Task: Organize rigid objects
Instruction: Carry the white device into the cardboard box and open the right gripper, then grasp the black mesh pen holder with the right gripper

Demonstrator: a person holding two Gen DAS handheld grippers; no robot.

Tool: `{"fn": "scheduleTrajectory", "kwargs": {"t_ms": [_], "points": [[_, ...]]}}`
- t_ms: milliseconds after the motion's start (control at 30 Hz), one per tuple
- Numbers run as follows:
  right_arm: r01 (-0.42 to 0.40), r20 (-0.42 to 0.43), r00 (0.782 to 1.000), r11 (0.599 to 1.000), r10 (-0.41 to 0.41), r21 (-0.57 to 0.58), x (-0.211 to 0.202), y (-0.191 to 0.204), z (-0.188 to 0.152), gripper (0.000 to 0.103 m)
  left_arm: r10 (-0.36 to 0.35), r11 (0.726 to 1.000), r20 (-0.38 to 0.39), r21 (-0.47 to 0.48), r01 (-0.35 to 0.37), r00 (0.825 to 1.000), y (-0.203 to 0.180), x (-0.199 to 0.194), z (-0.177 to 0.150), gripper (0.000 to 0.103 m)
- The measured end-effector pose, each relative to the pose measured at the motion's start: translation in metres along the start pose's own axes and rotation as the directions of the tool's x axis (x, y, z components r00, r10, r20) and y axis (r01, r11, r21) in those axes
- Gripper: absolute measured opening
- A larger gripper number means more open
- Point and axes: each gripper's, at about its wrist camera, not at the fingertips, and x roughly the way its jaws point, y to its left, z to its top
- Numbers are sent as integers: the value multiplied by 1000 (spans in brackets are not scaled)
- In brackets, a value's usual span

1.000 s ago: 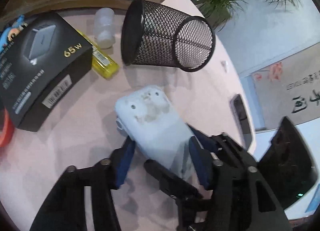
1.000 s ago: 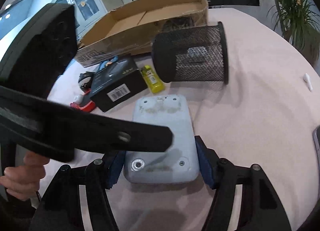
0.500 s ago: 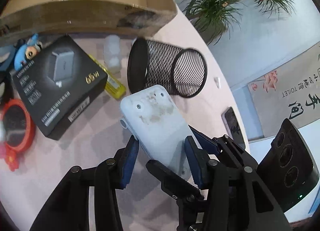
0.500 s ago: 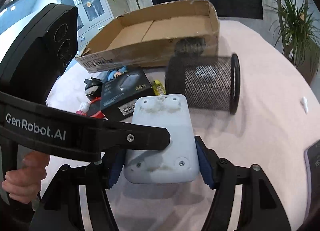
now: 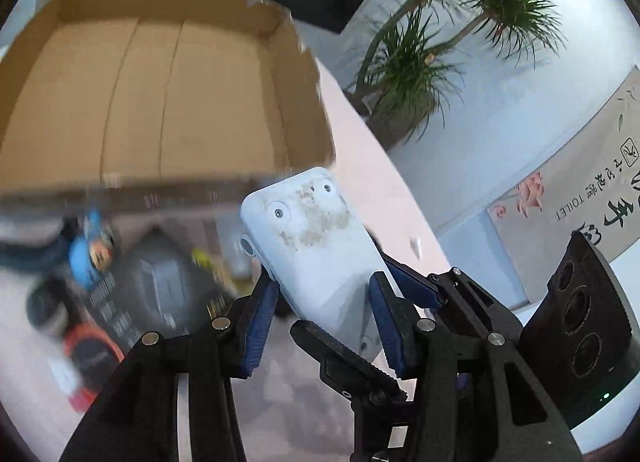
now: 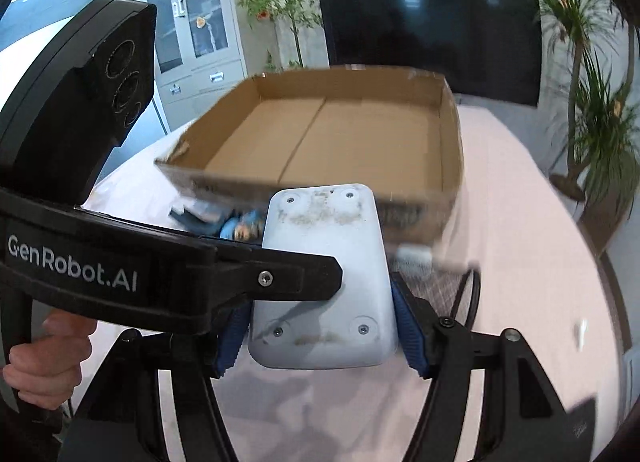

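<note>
A white plastic device (image 5: 316, 246) with screws and dirty marks on its underside hangs in the air above the pink table. My left gripper (image 5: 324, 302) is shut on its narrow sides with the blue pads (image 5: 260, 314). My right gripper (image 6: 320, 336) grips the same white device (image 6: 324, 262) across its near end. The left gripper's finger (image 6: 280, 278) crosses in front of the device in the right wrist view. An open cardboard box (image 5: 296, 94) lies just beyond the device; the cardboard box (image 6: 448, 134) holds nothing visible.
Blurred below on the table are a black carton (image 5: 160, 282), a blue toy figure (image 5: 90, 250) and a red ring (image 5: 92, 346). A black mesh cup (image 6: 440, 274) lies on its side right of the device. A hand (image 6: 40, 366) holds the left gripper's handle. Potted plants stand past the table's edge.
Both grippers have risen with the white device, lifting it off the table toward the cardboard box. The box's inside has come into view; the table objects have dropped lower.
</note>
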Motion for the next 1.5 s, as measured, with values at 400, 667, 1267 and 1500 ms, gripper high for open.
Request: {"fn": "scheduleTrajectory", "kwargs": {"t_ms": [400,667,1267,1500], "points": [[9,-81,997,996,-17,-91,88,-37,84,63,25,999,5,-34,-25,1000,41,54,122,45],[21,-211,977,996,-39,-89,142,-63,103,63,71,996,-65,-55,-75,995,60,113,155,42],[79,-214,974,997,-75,11,78,-85,83,80,129,991,60,-35,-127,990,51,55,104,70],[126,-121,986,990,-118,64,-5,-90,53,82,24,1000,82,-2,-24,996,45,9,38,72]]}}
